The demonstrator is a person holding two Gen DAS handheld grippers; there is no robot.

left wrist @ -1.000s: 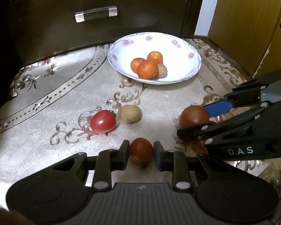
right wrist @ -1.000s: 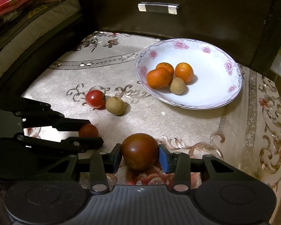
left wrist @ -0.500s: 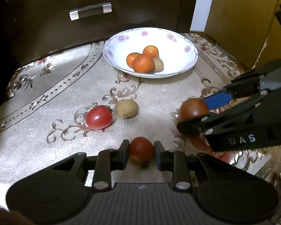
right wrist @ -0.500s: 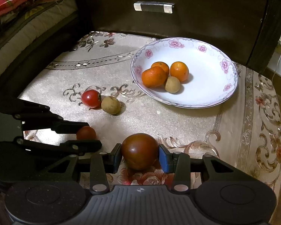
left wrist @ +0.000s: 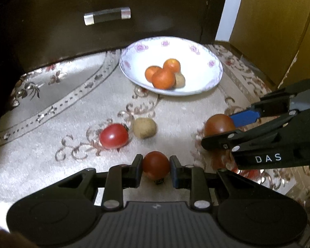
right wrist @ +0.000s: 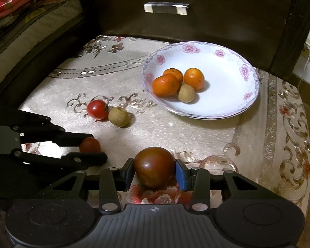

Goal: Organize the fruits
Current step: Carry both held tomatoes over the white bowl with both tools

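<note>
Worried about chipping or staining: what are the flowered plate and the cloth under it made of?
Plate: probably glazed ceramic or porcelain, glossy white with pink printed flowers, though melamine can't be excluded. Cloth: looks like a woven fabric with a satiny sheen and raised scroll pattern.

Only a tiny cam wobble: in the left wrist view the plate (left wrist: pixel 202 76) dipped back to approx. its spot of a sec ago, & in the right wrist view it slid a hair leftward.

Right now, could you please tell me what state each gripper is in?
Left gripper: closed on the small red tomato.
Right gripper: closed on the large dark tomato.
</note>
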